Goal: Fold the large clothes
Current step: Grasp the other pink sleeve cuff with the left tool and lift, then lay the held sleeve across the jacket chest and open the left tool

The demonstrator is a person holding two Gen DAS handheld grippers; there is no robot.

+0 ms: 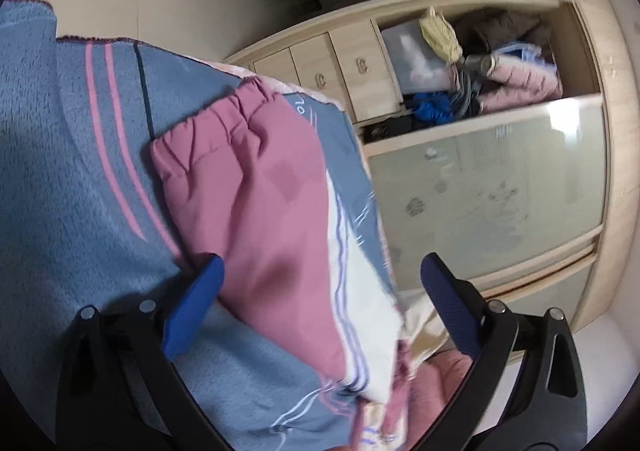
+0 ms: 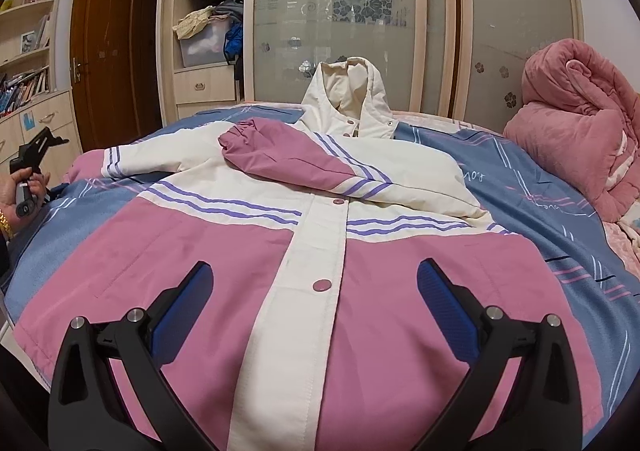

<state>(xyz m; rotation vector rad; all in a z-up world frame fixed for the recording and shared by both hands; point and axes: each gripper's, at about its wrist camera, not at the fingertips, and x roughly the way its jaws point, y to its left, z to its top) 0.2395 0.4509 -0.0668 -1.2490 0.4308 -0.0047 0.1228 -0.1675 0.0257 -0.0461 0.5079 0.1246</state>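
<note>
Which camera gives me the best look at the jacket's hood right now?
The right wrist view: the cream hood stands whole at the jacket's far end. The left wrist view shows only a pink sleeve, no hood.

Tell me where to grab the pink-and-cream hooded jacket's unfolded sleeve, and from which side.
Probably grip the cream unfolded sleeve at its striped cuff end, coming in from the bed's left edge with the left gripper. The sleeve lies flat and stretched outward on the blue blanket, so its cuff is the free end nearest that side.
</note>
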